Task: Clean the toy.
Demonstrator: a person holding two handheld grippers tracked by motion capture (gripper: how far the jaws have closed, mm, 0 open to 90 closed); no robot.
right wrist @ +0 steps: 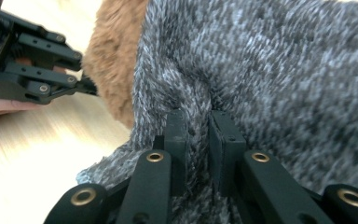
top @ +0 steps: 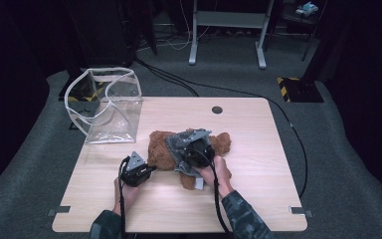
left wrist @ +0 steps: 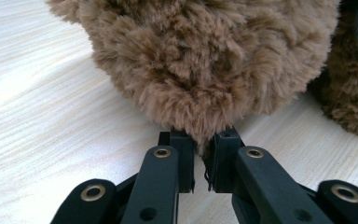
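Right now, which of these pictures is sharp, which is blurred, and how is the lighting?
High view: the pale wooden table is evenly lit while the surrounding room is dark, and the picture is slightly soft. Left gripper view: the fluffy brown plush toy is sharp, with daylight streaking the wood. Right gripper view: the grey knitted cloth is smeared, and the upper left corner glares.

Both forearms reach in from the near edge. The left gripper [top: 151,168] lies low, jaws pinched together. The right gripper [top: 183,145] sits higher, jaws clamped shut.
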